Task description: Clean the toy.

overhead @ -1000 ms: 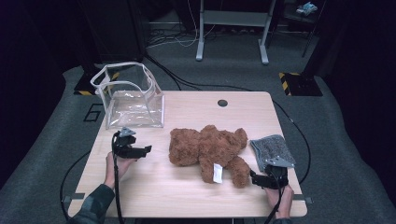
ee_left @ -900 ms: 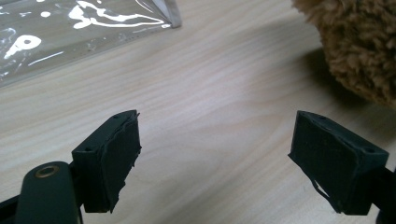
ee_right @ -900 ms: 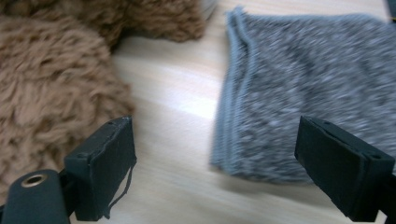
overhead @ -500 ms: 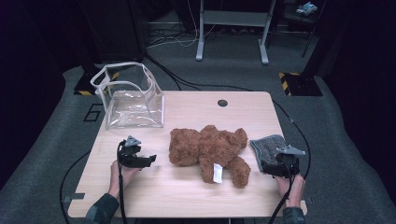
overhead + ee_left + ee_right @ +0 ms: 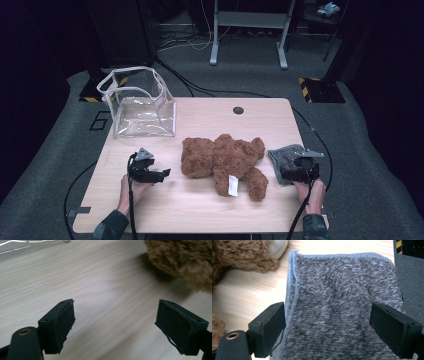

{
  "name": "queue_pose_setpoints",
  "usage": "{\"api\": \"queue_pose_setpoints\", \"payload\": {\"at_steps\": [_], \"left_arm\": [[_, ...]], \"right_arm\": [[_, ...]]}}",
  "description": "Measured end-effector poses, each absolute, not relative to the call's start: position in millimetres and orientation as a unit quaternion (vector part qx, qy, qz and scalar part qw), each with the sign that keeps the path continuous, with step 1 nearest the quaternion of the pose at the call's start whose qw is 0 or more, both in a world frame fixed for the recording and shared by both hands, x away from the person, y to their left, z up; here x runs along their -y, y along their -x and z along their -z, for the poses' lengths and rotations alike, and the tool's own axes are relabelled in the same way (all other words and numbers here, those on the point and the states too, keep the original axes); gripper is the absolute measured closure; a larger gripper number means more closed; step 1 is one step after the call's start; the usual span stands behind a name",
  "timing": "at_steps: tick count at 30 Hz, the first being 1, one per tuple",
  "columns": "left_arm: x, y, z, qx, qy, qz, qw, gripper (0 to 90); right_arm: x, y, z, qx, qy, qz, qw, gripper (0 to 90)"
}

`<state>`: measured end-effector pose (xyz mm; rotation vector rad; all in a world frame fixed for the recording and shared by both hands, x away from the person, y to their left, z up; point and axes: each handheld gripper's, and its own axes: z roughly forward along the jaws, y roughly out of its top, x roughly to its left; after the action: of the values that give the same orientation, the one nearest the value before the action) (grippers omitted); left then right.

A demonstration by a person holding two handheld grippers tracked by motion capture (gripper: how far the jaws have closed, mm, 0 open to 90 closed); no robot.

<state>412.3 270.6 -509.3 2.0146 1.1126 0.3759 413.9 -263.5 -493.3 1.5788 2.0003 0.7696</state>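
The right gripper [image 5: 328, 327], jaws wide apart and empty, hovers directly over the grey towel [image 5: 342, 300]; the left gripper [image 5: 150, 172], also spread, faces the teddy bear [image 5: 225, 160]

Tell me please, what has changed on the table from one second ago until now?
The right tool moved from the bear's leg toward the table's right edge and now hangs open over the grey cloth. The left tool shifted a little toward the person, open, facing the teddy bear. Nothing was grasped or released. Bear, cloth and clear bag stayed in place.
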Motion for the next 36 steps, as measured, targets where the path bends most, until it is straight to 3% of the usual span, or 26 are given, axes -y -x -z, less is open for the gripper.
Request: {"api": "queue_pose_setpoints", "payload": {"at_steps": [8,19,29,36], "left_arm": [[-246,-396,511,-0.389,-0.812,-0.132,0.415,17.5],[-222,-388,501,-0.373,-0.8,-0.13,0.452,28.1],[-215,-384,499,-0.376,-0.787,-0.137,0.47,51.0],[-209,-385,501,-0.367,-0.795,-0.137,0.464,66.3]], "right_arm": [[266,-422,500,-0.732,-0.586,-0.263,0.228,12.6],[264,-424,501,-0.731,-0.594,-0.252,0.222,13.4],[264,-426,507,-0.731,-0.598,-0.249,0.216,14.7],[264,-426,509,-0.735,-0.593,-0.251,0.213,20.9]]}}
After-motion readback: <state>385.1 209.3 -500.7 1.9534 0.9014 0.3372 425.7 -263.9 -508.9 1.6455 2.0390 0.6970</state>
